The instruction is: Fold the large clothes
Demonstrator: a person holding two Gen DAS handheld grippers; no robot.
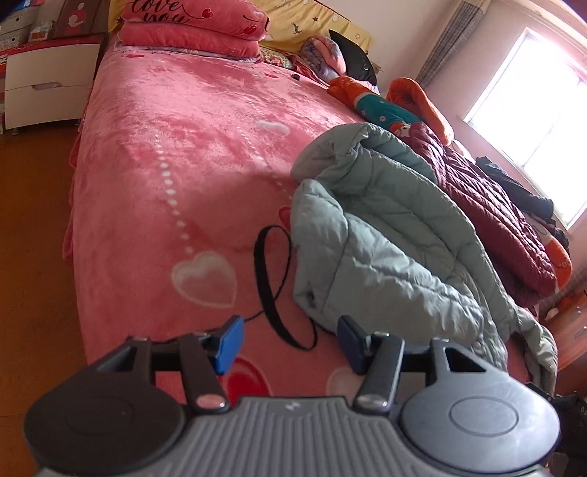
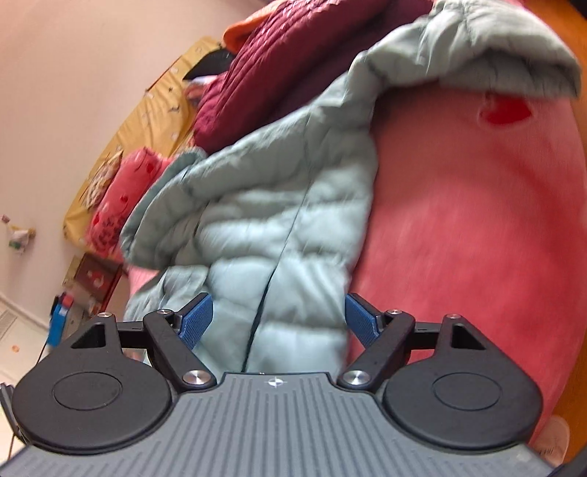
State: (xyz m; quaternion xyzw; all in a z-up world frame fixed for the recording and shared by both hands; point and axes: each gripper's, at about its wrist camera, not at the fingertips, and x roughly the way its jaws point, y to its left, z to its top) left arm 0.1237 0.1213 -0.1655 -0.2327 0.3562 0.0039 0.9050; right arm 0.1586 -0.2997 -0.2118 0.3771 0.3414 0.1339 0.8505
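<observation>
A pale green quilted down jacket (image 1: 385,235) lies crumpled on the pink heart-print bed cover (image 1: 183,146), on the right half of the bed. My left gripper (image 1: 290,343) is open and empty, just above the bed's near edge, short of the jacket's lower corner. In the right wrist view the same jacket (image 2: 271,238) fills the middle, its dark zipper line running toward me. My right gripper (image 2: 279,321) is open, its blue pads on either side of the jacket's near end, holding nothing.
A dark red quilted jacket (image 1: 491,205) lies beyond the green one, with orange and teal clothes (image 1: 385,106) behind. A black strap loop (image 1: 275,279) lies on the cover. Pink pillows (image 1: 194,25) sit at the headboard. A white nightstand (image 1: 47,84) stands left.
</observation>
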